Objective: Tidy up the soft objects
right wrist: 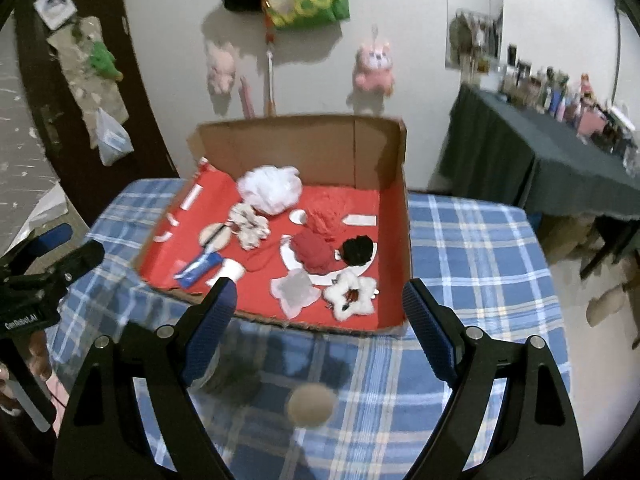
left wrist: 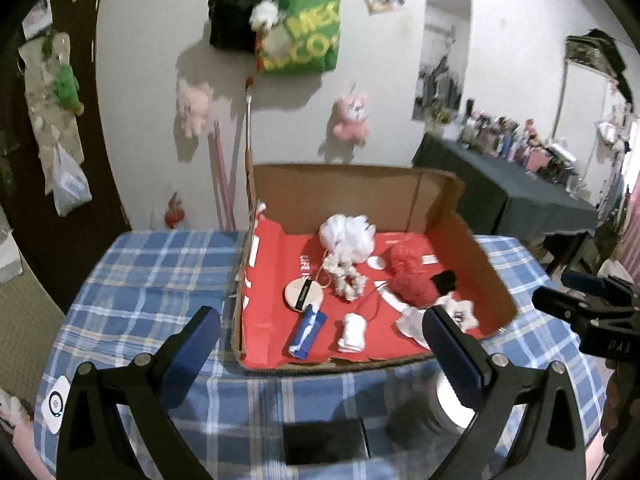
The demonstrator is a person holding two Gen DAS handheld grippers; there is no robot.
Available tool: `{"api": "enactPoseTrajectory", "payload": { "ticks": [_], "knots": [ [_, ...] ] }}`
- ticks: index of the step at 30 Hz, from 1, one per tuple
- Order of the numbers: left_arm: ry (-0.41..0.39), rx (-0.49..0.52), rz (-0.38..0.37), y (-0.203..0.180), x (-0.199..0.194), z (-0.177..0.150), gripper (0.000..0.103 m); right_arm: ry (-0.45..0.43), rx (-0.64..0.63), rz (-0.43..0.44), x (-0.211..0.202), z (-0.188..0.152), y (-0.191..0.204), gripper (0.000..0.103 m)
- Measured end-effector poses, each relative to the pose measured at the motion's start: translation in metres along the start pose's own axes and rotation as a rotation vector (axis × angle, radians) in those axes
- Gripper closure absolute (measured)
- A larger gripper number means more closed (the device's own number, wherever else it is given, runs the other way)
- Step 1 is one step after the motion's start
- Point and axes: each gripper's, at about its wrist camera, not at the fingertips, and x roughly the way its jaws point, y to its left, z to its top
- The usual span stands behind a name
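Pretty clearly someone's lived-in home room: pink plush toys (right wrist: 374, 66) pinned to the white wall, a green shopping bag (left wrist: 310, 34) hanging up, blue plaid tablecloth (right wrist: 472, 248), cluttered dark-draped side table (right wrist: 516, 152).

We read little here. On the green bag (left wrist: 308, 32) hung on the wall, yellow letters run "MEG" over "COT" — cut off at both ends. The left gripper (right wrist: 24, 300), seen from the right wrist, bears "GenRobot.AI". White print on the box (left wrist: 264, 320) lining stays unreadable.
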Motion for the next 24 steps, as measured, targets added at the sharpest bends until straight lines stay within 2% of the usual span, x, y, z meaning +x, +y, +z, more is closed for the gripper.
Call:
{"api": "enactPoseTrajectory", "payload": {
  "ticks": [1, 3, 9, 14, 17, 24],
  "knots": [
    [-0.026, 0.006, -0.008, -0.002, -0.013, -0.007, 0.000, -0.019, -0.005, 0.008, -0.010, -0.005, 0.003, 0.008],
    [-0.063, 0.012, -0.025, -0.007, -0.030, -0.019, 0.000, -0.064, -0.014, 0.026, -0.029, -0.019, 0.009, 0.008],
    [-0.110, -0.014, -0.055, -0.012, -0.059, -0.063, 0.000, -0.157, -0.010, 0.032, -0.063, -0.069, 0.023, 0.006],
    [-0.134, 0.003, -0.029, -0.017, -0.067, -0.098, 0.000, -0.206, -0.046, -0.036, -0.067, -0.112, 0.039, 0.005],
    [-0.115, -0.007, -0.040, -0.017, -0.062, -0.117, 0.000, -0.200, -0.039, -0.041, -0.058, -0.132, 0.042, 0.005],
    [-0.013, -0.017, -0.027, -0.017, -0.021, -0.155, 0.000, -0.082, 0.012, -0.041, -0.008, -0.170, 0.034, 0.005]
  ]
}}
